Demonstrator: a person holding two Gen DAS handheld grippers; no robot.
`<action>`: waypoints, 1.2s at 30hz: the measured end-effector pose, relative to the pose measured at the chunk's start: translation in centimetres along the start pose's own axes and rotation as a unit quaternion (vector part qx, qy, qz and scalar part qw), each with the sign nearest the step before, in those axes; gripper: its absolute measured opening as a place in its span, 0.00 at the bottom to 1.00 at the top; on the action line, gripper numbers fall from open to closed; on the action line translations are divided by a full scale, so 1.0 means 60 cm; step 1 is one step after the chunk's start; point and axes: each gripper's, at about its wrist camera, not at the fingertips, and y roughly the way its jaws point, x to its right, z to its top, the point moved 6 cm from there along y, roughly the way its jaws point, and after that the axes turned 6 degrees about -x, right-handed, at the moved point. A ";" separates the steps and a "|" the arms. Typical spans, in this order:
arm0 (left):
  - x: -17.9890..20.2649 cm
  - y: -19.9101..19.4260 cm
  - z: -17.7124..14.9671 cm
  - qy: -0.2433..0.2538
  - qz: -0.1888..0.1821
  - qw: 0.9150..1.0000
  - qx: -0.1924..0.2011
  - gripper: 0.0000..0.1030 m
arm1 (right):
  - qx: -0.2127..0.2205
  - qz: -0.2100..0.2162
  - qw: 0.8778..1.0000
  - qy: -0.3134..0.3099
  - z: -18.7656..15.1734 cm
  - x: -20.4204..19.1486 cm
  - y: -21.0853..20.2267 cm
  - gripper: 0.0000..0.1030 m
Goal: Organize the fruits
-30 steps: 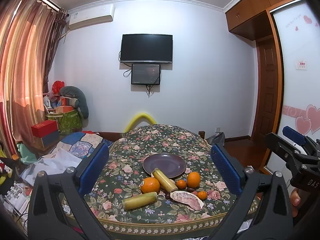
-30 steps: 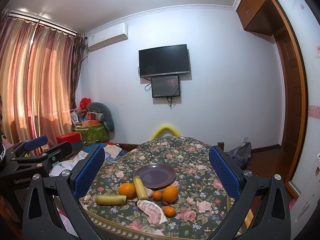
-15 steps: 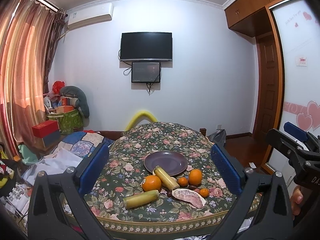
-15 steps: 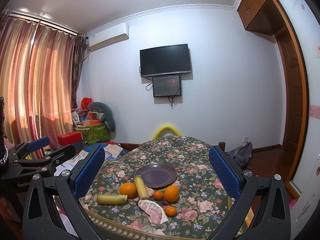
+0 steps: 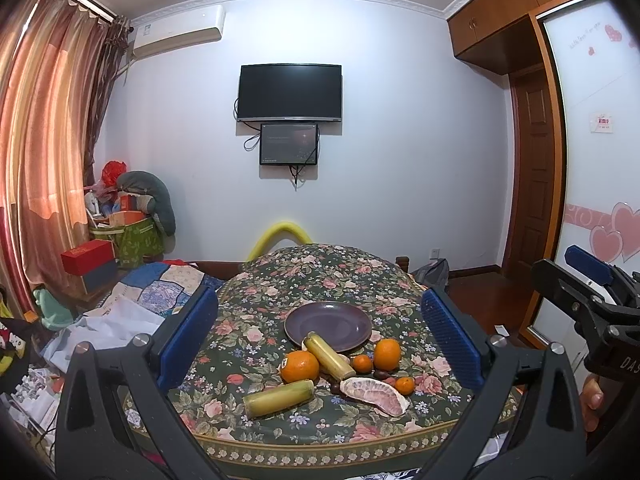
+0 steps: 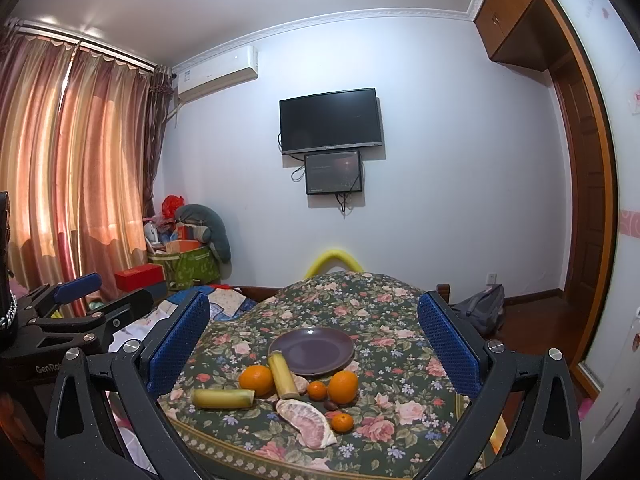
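1. Left wrist view: left hand-held gripper (image 5: 320, 338) spread wide, nothing between its blue pads (image 5: 188, 336); it hangs short of the counter (image 5: 248, 308), aimed at the fruit cluster.
2. Right wrist view: right hand-held gripper (image 6: 312, 340) likewise spread and empty, also held off the counter edge. Each gripper shows at the margin of the other's view.
3. Change over the last second: the counter and fruit sit slightly larger and lower in both views, so both grippers have eased forward a little. No fruit has shifted; nothing touched.
4. Task items, all on the floral cloth near the front edge: purple plate (image 5: 328, 325) empty; one yellow-green stalk piece (image 5: 329, 353) leaning with its far end on the plate rim; large orange (image 5: 300, 366) just left of it; second stalk piece (image 5: 279, 398) lying crosswise nearer the edge; peeled pomelo segment (image 5: 378, 395) front right; second orange (image 5: 387, 354) right of the plate; two small tangerines (image 5: 363, 363) and a few dark small fruits among them, kind unclear.
5. Judgement: sorting not yet begun; this is the approach. The small advance suggests a first pick is near, which fruit cannot be told.
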 end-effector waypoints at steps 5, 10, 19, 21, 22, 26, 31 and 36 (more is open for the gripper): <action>-0.001 -0.001 0.001 -0.001 0.001 1.000 0.002 1.00 | 0.000 0.000 1.000 0.000 0.000 0.000 0.000 1.00; -0.003 -0.002 0.003 0.000 0.002 1.000 0.003 1.00 | 0.000 0.000 1.000 0.000 0.000 -0.002 0.000 1.00; -0.003 -0.003 0.000 0.000 0.003 1.000 0.004 1.00 | -0.002 0.001 1.000 0.000 0.000 -0.001 0.002 1.00; -0.002 -0.002 0.000 0.000 0.004 1.000 0.003 1.00 | -0.004 0.001 1.000 0.000 -0.001 0.001 0.004 1.00; -0.002 -0.001 0.000 0.000 0.005 1.000 0.003 1.00 | -0.005 0.001 1.000 0.000 -0.001 0.000 0.006 1.00; -0.005 0.006 -0.003 0.000 0.007 1.000 0.000 1.00 | -0.010 -0.007 1.000 -0.003 -0.005 -0.001 0.012 1.00; -0.011 0.024 -0.008 -0.002 0.009 1.000 -0.009 1.00 | -0.032 0.003 0.999 -0.008 -0.017 -0.005 0.030 1.00; -0.023 0.058 -0.020 -0.010 0.007 0.999 -0.036 1.00 | -0.056 -0.007 0.998 -0.010 -0.036 -0.004 0.052 1.00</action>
